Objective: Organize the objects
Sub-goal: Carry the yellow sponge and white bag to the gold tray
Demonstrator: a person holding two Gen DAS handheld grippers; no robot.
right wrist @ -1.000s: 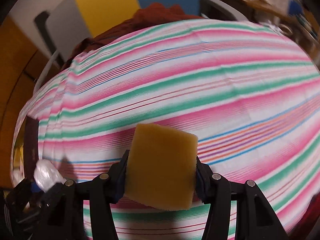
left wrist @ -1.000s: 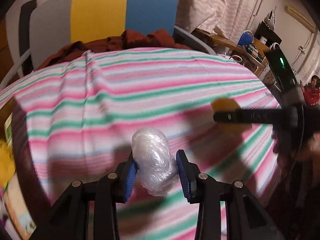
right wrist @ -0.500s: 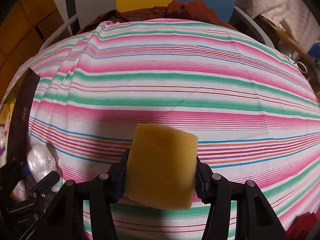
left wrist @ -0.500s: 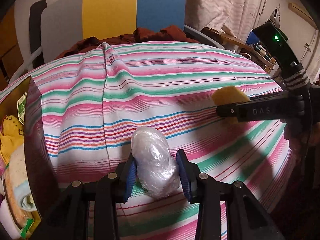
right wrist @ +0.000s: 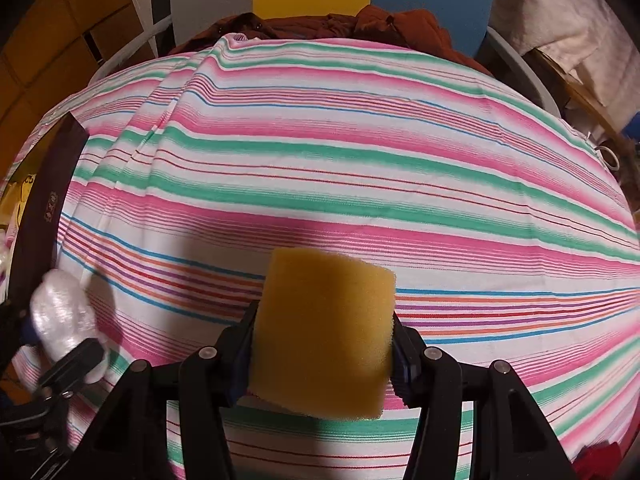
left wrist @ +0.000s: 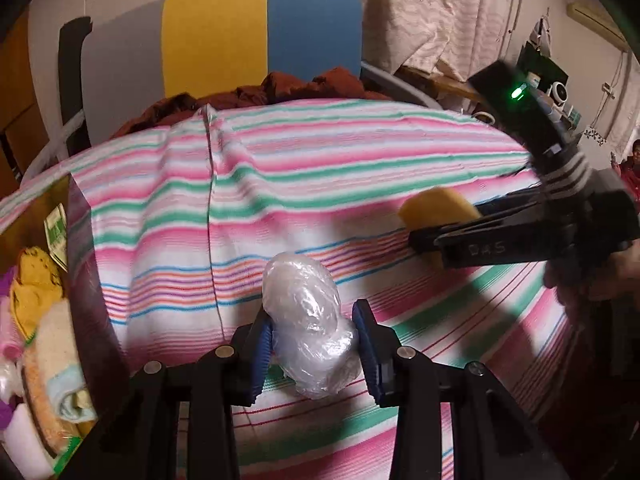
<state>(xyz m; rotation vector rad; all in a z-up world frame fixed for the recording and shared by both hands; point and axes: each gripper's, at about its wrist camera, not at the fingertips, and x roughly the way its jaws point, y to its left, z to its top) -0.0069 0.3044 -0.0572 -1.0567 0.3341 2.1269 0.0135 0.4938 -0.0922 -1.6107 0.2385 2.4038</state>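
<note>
While the left gripper at the lower centre of its frame pinches a clear plastic-wrapped bundle between its blue pads, the right gripper is closed on a yellow sponge at the bottom middle of its own view. Both hang over a striped cloth. A dark box of soft items sits at the left edge.

A lived-in home: striped tablecloth, curtains (pale, creased), clothes heaped on a chair.
</note>
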